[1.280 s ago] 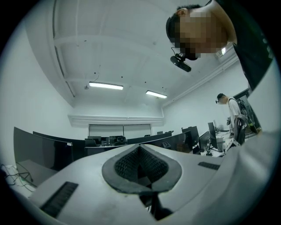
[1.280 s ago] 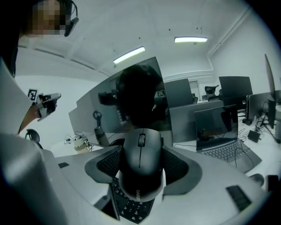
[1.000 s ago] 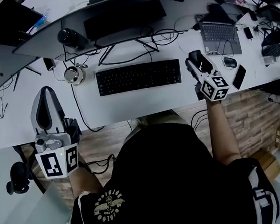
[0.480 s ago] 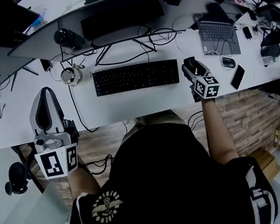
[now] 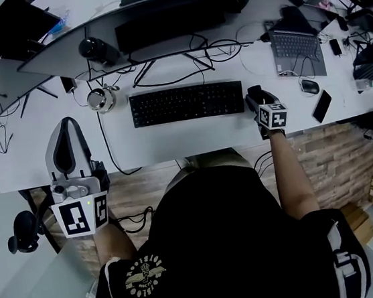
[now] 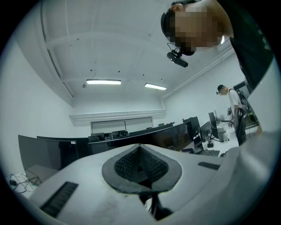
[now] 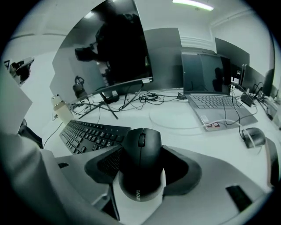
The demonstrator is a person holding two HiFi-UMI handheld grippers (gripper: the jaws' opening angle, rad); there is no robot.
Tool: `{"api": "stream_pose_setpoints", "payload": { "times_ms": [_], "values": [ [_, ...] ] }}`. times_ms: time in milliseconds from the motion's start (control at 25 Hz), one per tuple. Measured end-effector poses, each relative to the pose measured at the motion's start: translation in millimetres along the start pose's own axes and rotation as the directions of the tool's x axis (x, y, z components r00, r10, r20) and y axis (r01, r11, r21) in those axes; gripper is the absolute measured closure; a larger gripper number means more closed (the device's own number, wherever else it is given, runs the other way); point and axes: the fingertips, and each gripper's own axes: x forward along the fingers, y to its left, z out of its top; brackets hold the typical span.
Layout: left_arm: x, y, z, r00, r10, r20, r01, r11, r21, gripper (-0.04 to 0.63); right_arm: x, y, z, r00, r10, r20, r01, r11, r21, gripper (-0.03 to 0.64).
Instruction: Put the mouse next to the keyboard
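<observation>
Your right gripper (image 7: pixel 139 176) is clamping the black mouse (image 7: pixel 140 151) between its jaws, with the pads pressing on the mouse's two sides and its wheel end pointing away from the camera. In the head view, that gripper (image 5: pixel 259 100) is sitting right of centre, holding the mouse (image 5: pixel 254 92) just beside the right end of the keyboard (image 5: pixel 186 103). You cannot tell whether the mouse is touching the desk (image 5: pixel 172 143). From the right gripper view, the keyboard (image 7: pixel 92 134) is lying at the left of the frame, close to the mouse. A laptop (image 7: pixel 215 105) is lying open at the upper right, and a second mouse (image 7: pixel 252 136) is lying at the right edge.

Your left gripper (image 5: pixel 69 129) is hanging at the lower left of the head view, over the near edge of the desk and well apart from the keyboard. In its own view it (image 6: pixel 140 160) is pointing up toward the ceiling, with its jaws together and gripping nothing
</observation>
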Motion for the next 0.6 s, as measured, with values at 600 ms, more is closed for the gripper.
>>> {"api": "stream_pose_setpoints", "payload": {
  "times_ms": [600],
  "values": [
    [-24.5,5.6,18.1,0.999,0.046,0.02,-0.046,0.998,0.034,0.594,21.7,-9.8,-19.0,0.997,-0.045,-0.068,0.044,0.999,-0.015,0.329]
  ]
}}
